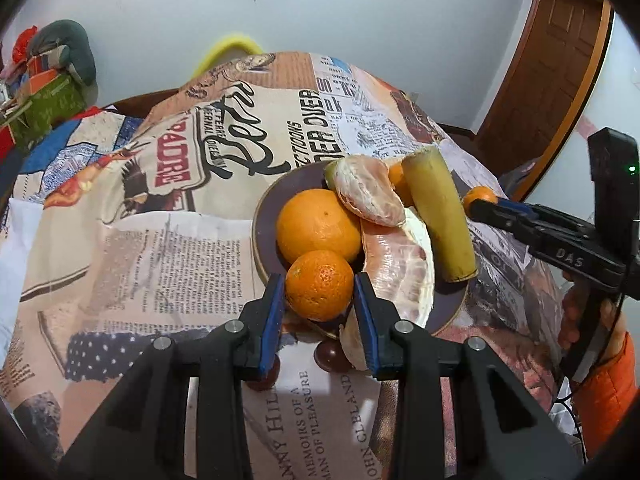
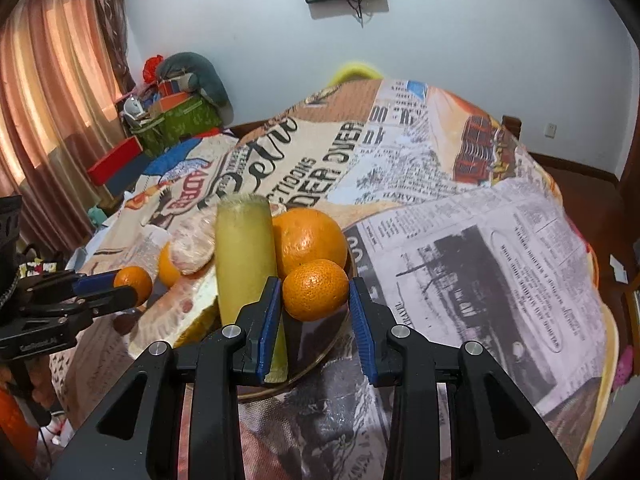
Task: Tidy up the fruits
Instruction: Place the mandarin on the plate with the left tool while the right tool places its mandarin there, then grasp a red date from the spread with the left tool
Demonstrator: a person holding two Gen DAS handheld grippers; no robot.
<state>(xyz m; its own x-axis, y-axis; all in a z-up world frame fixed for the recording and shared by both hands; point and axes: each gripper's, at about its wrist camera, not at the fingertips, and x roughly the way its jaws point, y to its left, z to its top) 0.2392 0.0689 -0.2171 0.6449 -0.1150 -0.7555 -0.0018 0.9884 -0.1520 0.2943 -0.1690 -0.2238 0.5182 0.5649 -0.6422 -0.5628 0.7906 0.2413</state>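
My left gripper (image 1: 319, 286) is shut on a small tangerine (image 1: 319, 280), held over the near rim of a dark plate (image 1: 259, 220). On the plate lie a large orange (image 1: 318, 224), peeled pomelo segments (image 1: 368, 194) and a yellow-green cane piece (image 1: 438, 216). My right gripper (image 2: 316, 294) is shut on a second small tangerine (image 2: 315, 288), just in front of the large orange (image 2: 308, 236) and beside the cane piece (image 2: 244, 256). Each gripper shows in the other's view, the right (image 1: 476, 204) and the left (image 2: 130, 290), with its tangerine at the fingertips.
A newspaper-print cloth (image 1: 168, 248) covers the table. Two dark round fruits (image 1: 330, 354) and a pomelo slice (image 1: 354, 340) lie on the cloth below the left gripper. A hand with an orange sleeve (image 1: 600, 376) holds the right gripper. Boxes and bags (image 2: 176, 112) stand at the back left.
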